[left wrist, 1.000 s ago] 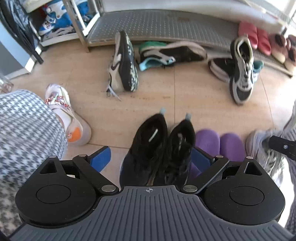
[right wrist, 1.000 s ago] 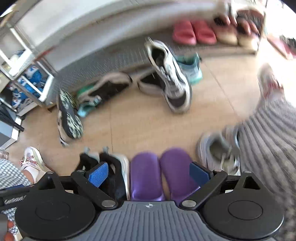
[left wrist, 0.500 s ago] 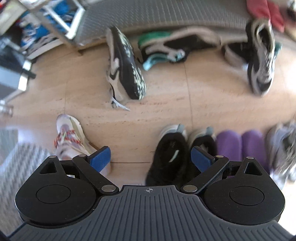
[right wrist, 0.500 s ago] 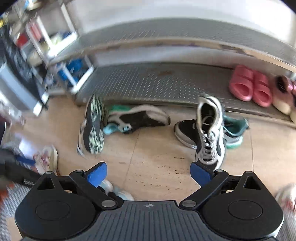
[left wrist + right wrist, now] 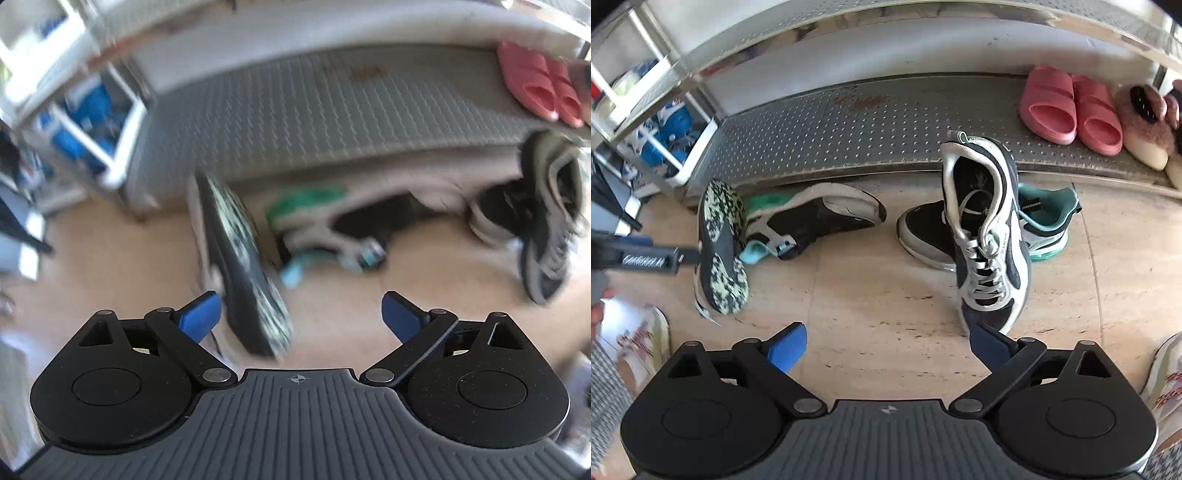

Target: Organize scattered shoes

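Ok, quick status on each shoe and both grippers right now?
Left gripper: open, empty.
Right gripper: open, empty.
Speckled-sole sneaker: on its side, sole showing.
Black-and-white sneaker: upright, propped on the teal-heeled sneaker.
Pink slides: paired on the shelf.

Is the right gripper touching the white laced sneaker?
Cannot tell. In the right wrist view, one finger of the right gripper overlaps the sneaker toe, hiding any gap.
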Demonstrator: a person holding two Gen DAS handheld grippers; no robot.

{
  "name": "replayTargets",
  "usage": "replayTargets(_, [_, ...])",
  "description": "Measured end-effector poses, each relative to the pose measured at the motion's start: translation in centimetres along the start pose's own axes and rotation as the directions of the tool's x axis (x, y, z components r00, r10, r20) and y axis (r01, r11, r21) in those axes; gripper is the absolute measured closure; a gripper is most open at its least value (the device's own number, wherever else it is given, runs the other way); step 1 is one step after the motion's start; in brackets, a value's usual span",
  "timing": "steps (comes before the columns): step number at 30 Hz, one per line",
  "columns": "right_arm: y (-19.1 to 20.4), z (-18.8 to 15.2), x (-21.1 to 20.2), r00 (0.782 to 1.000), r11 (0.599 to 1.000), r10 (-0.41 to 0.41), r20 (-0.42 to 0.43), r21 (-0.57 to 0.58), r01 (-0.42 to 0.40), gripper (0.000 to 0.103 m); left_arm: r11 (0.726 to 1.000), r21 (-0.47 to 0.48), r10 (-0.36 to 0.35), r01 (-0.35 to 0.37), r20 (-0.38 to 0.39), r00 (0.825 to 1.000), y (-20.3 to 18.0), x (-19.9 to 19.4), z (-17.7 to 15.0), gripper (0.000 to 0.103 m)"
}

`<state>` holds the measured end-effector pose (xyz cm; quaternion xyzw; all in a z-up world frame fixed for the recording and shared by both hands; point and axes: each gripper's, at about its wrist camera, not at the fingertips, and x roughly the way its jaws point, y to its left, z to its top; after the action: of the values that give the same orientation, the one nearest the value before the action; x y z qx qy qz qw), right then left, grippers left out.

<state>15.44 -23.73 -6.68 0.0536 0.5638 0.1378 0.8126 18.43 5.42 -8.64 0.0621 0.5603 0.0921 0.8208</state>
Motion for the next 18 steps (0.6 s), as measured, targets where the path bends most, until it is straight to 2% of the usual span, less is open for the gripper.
replayTargets(2, [-0.2,0.0,0.4,1.0,0.999,0.009,-0.023,0.034,-0.008,0.006,0.996,-0.088,0.024,-0.029,-0.055,0.998,1.3,2.5,0.1,0.006])
replayTargets(5, [-0.6,-0.3,1.0,0.998,0.998,0.004,-0.055,0.065,-0.001,0.006,0.982,-0.187,-0.005,-0.025,-0.158,0.987,2.9,5.6,-1.1,0.008])
replayTargets(7, [-0.7,-0.4,1.2,0.998,0.997,-0.001,-0.069,0.074,0.006,0.006,0.979,-0.201,0.002,-0.039,-0.184,0.983,3.5,6.8,-1.5,0.008])
replayTargets(12, [-0.6,-0.4,1.4,0.996,0.995,0.01,-0.085,0.097,-0.002,0.006,0.969,-0.215,0.085,-0.121,-0.172,0.981,5.7,9.3,-1.1,0.008])
replayTargets(18, [-0.5,-0.1,1.9,0.993,0.995,0.021,-0.113,0.095,-0.01,0.006,0.949,-0.28,0.101,-0.142,-0.155,0.983,8.2,12.4,1.0,0.008])
